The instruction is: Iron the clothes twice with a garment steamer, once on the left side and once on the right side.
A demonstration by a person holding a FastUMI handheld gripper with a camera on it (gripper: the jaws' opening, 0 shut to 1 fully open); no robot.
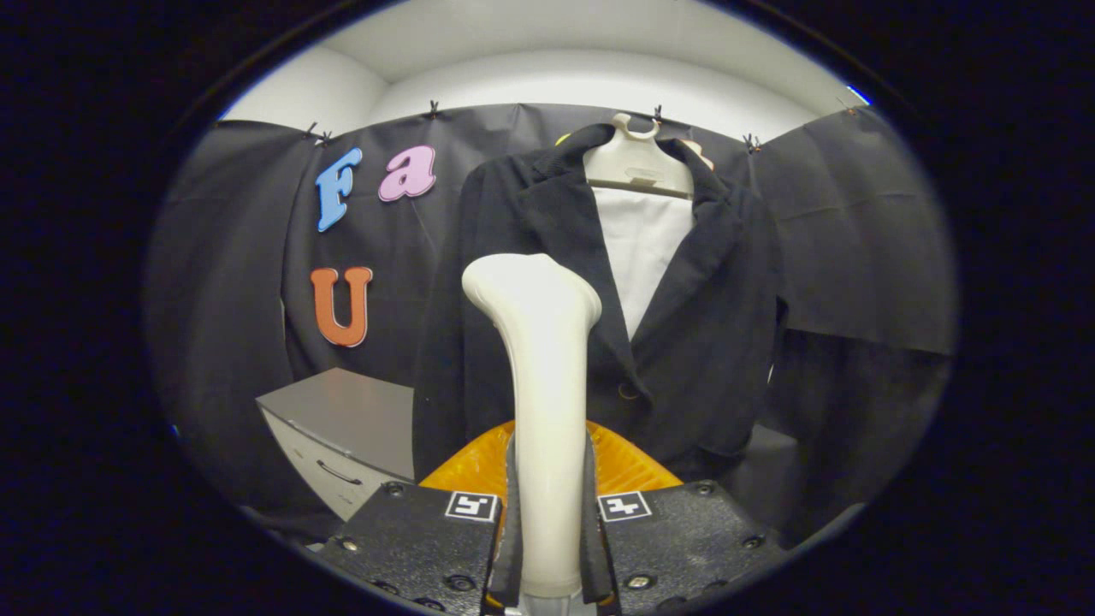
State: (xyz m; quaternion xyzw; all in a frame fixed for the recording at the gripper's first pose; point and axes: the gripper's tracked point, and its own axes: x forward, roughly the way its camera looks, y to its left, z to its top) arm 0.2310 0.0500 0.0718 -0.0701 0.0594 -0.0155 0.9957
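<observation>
Nearest, the gripper (547, 530) is clenched on the smooth cream plastic handle of one garment steamer (541, 385), with both fingers (511, 513) pressing the handle's sides. The handle rises upright between them and flares into a rounded head. Just behind the fingers, an orange ribbed translucent piece (629, 466) fans out around the handle's base. It looks like part of the steamer body, though its exact role is hard to tell.

Beyond the steamer's head hangs one dark wool-like blazer jacket (710, 342), open at the lapels over a white panel (642, 239) and carried on one cream plastic hanger (637, 158) hooked at the top of the booth's black cloth wall. The steamer head sits in front of the jacket's left front panel, and whether it touches the cloth cannot be told.

Beside the jacket's lower hem stands one grey cabinet with a drawer handle (342, 428).

As a judgement, the steamer is in hand and held up at the garment, so the pick-up is done. Nothing here shows how many passes are finished; the pose suits a stroke on one side, with at least the other side likely left.
</observation>
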